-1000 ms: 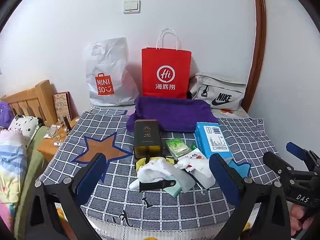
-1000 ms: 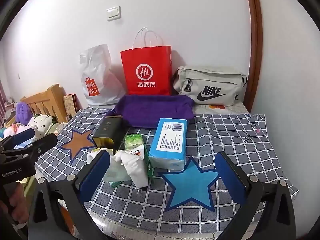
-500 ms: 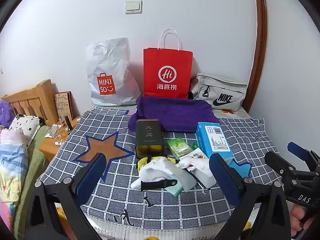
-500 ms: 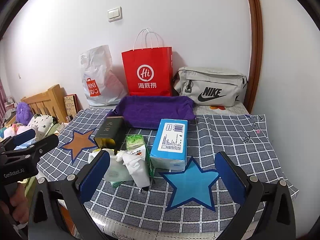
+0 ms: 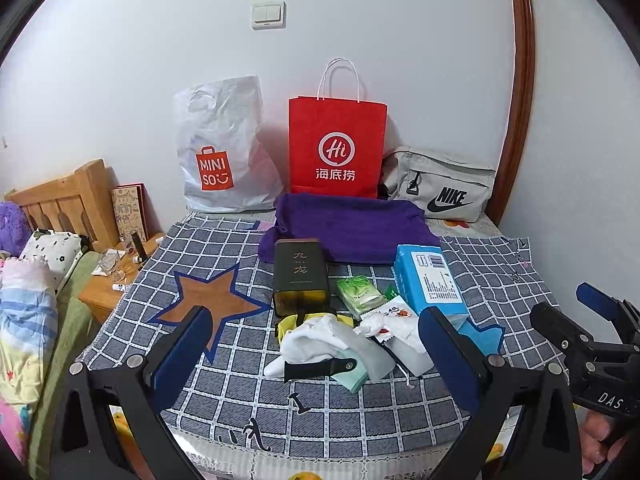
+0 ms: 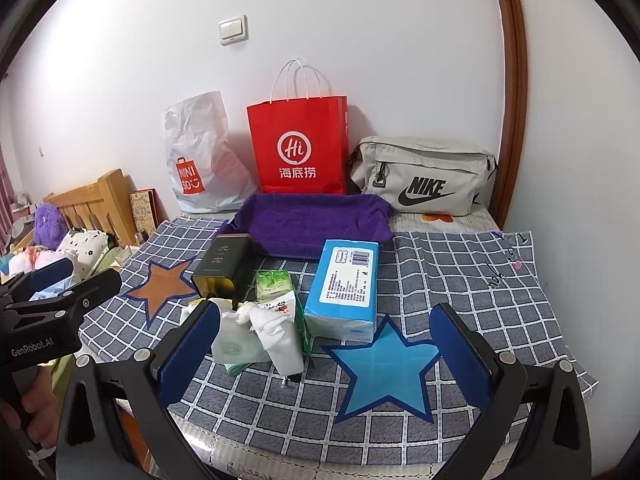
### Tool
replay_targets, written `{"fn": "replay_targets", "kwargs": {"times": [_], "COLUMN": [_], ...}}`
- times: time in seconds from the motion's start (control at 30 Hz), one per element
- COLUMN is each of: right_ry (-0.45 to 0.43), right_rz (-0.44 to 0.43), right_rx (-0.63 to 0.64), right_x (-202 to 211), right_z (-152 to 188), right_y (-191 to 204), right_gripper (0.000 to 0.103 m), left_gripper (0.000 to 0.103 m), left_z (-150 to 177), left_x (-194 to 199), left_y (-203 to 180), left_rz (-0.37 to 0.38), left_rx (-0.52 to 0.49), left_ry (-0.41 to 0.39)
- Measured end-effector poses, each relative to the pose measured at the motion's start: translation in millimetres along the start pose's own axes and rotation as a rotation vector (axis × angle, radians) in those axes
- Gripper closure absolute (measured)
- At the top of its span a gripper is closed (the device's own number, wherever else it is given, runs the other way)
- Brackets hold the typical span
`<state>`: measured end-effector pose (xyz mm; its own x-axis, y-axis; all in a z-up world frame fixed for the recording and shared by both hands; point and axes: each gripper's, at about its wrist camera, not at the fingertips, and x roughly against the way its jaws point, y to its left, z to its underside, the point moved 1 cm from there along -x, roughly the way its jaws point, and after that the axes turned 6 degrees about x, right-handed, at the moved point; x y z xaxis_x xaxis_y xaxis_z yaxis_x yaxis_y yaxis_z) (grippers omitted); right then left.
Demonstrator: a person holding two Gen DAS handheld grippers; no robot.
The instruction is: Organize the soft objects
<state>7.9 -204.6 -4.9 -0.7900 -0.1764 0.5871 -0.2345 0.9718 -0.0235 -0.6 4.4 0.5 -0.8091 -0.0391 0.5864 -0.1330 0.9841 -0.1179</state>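
Both the left gripper (image 5: 316, 354) and the right gripper (image 6: 326, 344) are hovering spread wide, holding nothing, over the near edge of the checked tablecloth (image 6: 460, 280). The soft pile (image 5: 344, 344) is lying just ahead of the left gripper; bare cloth is stretching right toward the wall.

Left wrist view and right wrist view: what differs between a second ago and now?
Only the cameras drifted: the wall switch and red paper bag sit slightly lower and further right in both views, so each hand-held gripper tilted up a little. Nothing was grasped or released; left hand-held gripper and right hand-held gripper stay open. The white cloth pile, blue tissue pack and purple towel lie unmoved.
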Motion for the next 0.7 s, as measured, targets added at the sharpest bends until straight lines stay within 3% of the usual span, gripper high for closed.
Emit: {"fn": "replay_targets", "kwargs": {"times": [0.7], "right_ry": [-0.010], "right_rz": [-0.006], "right_rx": [0.006], "right_x": [4.6], "right_z": [-1.3], "right_y": [4.0], "right_gripper": [0.000], "left_gripper": [0.000], "left_z": [-1.2], "left_x": [1.5], "left_y": [2.1], "left_rz": [-0.002], "left_rx": [0.002], "left_ry": [-0.004]}}
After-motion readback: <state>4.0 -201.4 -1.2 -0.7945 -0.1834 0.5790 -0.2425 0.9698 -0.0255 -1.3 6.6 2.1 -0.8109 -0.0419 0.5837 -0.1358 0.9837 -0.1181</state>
